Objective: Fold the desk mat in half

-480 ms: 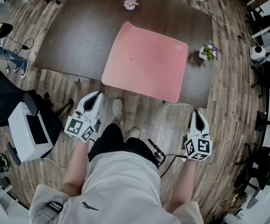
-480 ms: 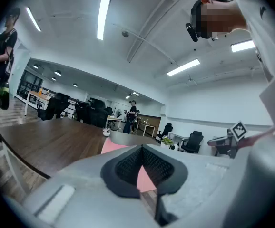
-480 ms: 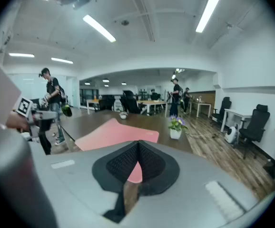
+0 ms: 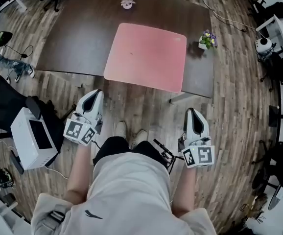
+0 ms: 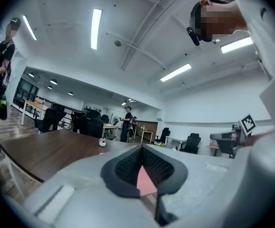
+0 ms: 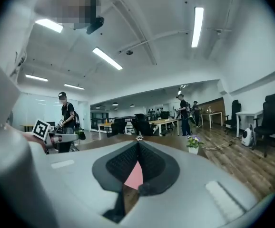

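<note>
We stand at the near side of a dark wooden table (image 4: 73, 38), a gripper in each hand, both held low over the plank floor and well short of the table. The pink desk mat (image 4: 145, 57) lies flat and unfolded on the tabletop, its near edge running along the table's near edge and neither gripper touching it.

The left gripper (image 4: 95, 94) points toward the mat's near left corner. Seen from its own camera, its jaws are drawn together at the tip with nothing between them, and only a sliver of pink shows through the gap behind the tip. The right gripper (image 4: 191, 112) points toward the near right corner. Its jaws likewise meet at the tip and carry nothing.

A small potted flower (image 4: 207, 39) stands on the table just right of the mat, and a small pink ornament (image 4: 127, 3) sits near the far edge. A white box (image 4: 31, 138) rests on the floor to our left.
</note>
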`<action>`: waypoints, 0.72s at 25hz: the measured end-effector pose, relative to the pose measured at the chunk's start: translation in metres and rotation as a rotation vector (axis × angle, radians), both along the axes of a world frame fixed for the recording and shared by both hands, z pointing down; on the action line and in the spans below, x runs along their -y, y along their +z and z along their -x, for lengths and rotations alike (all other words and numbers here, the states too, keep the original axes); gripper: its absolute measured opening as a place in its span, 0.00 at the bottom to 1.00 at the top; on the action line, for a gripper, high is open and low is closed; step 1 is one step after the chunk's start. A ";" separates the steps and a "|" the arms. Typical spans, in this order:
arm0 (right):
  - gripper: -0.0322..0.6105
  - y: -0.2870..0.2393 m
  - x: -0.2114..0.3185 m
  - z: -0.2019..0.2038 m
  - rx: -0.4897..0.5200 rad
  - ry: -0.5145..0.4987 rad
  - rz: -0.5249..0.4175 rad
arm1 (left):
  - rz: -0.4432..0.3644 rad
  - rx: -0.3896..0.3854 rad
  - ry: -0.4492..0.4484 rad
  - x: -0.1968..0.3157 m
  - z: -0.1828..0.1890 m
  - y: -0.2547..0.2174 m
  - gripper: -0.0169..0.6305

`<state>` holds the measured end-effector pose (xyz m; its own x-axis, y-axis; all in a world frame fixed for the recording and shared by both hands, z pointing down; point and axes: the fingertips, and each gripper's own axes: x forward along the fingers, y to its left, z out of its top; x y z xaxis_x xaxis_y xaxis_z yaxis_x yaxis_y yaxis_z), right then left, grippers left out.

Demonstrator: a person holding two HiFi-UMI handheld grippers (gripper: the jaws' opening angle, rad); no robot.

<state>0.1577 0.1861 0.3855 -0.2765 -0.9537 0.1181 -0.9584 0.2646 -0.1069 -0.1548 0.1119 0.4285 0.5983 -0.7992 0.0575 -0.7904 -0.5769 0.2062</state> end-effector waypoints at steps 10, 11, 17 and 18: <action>0.05 -0.007 0.009 0.011 -0.004 0.021 -0.028 | -0.025 -0.005 0.005 0.008 0.014 -0.008 0.03; 0.05 -0.006 0.010 0.012 -0.003 0.020 -0.026 | -0.027 -0.005 0.003 0.009 0.016 -0.008 0.03; 0.05 -0.006 0.022 0.017 0.010 0.012 -0.018 | -0.021 -0.007 -0.011 0.015 0.027 -0.008 0.03; 0.05 -0.006 0.023 0.018 0.013 0.011 -0.015 | -0.018 -0.007 -0.012 0.015 0.028 -0.007 0.03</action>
